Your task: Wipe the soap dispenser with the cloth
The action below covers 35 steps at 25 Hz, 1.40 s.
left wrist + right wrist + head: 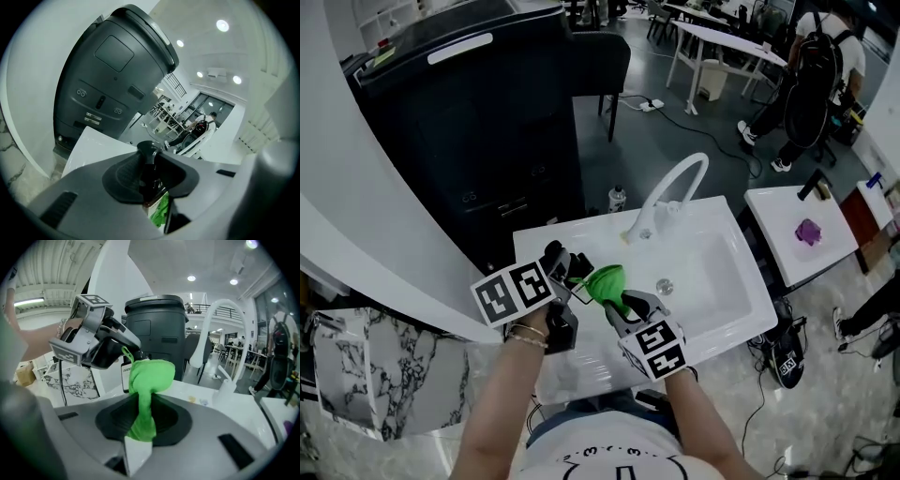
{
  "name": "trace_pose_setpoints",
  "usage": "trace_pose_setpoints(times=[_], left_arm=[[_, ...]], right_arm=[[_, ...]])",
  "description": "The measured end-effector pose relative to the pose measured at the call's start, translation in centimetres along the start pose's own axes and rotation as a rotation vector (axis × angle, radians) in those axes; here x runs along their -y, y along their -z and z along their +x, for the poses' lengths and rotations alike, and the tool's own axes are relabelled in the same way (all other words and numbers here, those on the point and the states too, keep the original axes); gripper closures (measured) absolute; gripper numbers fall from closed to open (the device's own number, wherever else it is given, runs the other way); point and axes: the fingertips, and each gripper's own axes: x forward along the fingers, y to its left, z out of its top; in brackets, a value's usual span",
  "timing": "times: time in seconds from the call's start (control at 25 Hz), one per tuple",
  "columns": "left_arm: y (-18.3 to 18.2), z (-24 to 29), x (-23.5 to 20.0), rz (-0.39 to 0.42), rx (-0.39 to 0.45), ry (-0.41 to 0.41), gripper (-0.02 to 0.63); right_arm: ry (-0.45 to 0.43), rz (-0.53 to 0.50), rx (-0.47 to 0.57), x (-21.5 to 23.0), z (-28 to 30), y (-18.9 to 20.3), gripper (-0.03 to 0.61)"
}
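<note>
Above the front left corner of the sink (727,220), the soap dispenser (150,161) is clamped between the jaws of the left gripper (567,272), with its pump head standing up past the pads. On the basin side of the dispenser, the green cloth (607,281) is pinched in the right gripper (623,305). The cloth is bunched into a ball beyond the jaw tips and laid against the dispenser's side. A white faucet (675,175) is seen at the sink's back edge. Behind the sink's left end, a dark bin (478,122) is seen.
</note>
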Motion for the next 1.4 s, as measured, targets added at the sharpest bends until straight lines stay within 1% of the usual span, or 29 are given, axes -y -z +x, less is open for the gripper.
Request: trace_pose_setpoints(times=[0.08, 0.2, 0.24, 0.32, 0.44, 0.56, 0.68, 0.8, 0.88, 1.0, 1.04, 1.12, 1.2, 1.28, 1.4], left_arm=[[-0.1, 0.2, -0.1, 0.001, 0.003, 0.000, 0.523], [-0.2, 0.3, -0.2, 0.003, 0.001, 0.000, 0.522], [-0.1, 0.3, -0.1, 0.008, -0.005, 0.003, 0.523], [0.3, 0.5, 0.2, 0.020, -0.021, 0.013, 0.522], [0.9, 0.4, 1.1, 0.038, -0.036, 0.028, 0.522], [1.0, 0.1, 1.4, 0.073, -0.037, 0.022, 0.522], [1.1, 0.0, 1.2, 0.082, -0.040, 0.019, 0.522], [1.2, -0.1, 0.9, 0.068, -0.037, 0.036, 0.522], [1.0, -0.3, 0.9, 0.076, -0.021, 0.057, 0.522], [0.3, -0.6, 1.7, 0.135, 0.020, 0.119, 0.522], [0.1, -0.7, 1.9, 0.158, 0.038, 0.140, 0.522], [-0.3, -1.0, 2.4, 0.199, 0.071, 0.178, 0.522], [-0.7, -1.2, 3.1, 0.246, 0.102, 0.220, 0.522], [-1.0, -1.6, 3.7, 0.316, 0.132, 0.264, 0.522], [-1.3, -2.6, 4.3, 0.443, 0.175, 0.320, 0.523]], right_arm=[[-0.020, -0.001, 0.047, -0.5, -0.8, -0.8, 0.492], [-0.099, -0.027, 0.170, -2.4, -2.0, -3.1, 0.492], [-0.127, -0.043, 0.197, -3.2, -2.1, -3.8, 0.492], [-0.166, -0.075, 0.215, -4.3, -1.7, -4.7, 0.492], [-0.162, -0.103, 0.173, -4.8, 0.0, -5.0, 0.492], [-0.133, -0.078, 0.120, -4.3, 1.3, -4.5, 0.492], [-0.123, -0.057, 0.103, -4.2, 1.7, -4.1, 0.492], [-0.106, -0.043, 0.060, -4.0, 1.7, -2.8, 0.492], [-0.071, -0.016, 0.010, -3.2, 1.7, -1.3, 0.492], [0.003, 0.041, -0.054, -1.6, 1.5, 0.6, 0.492], [0.012, 0.046, -0.062, -1.3, 1.5, 0.8, 0.492], [-0.016, 0.027, -0.055, -1.4, 1.1, 0.6, 0.492], [-0.084, -0.015, -0.033, -1.8, 0.3, 0.2, 0.492], [-0.136, -0.053, -0.014, -1.5, -0.9, -0.2, 0.492], [-0.139, -0.066, 0.037, 0.4, -3.0, -1.4, 0.492]])
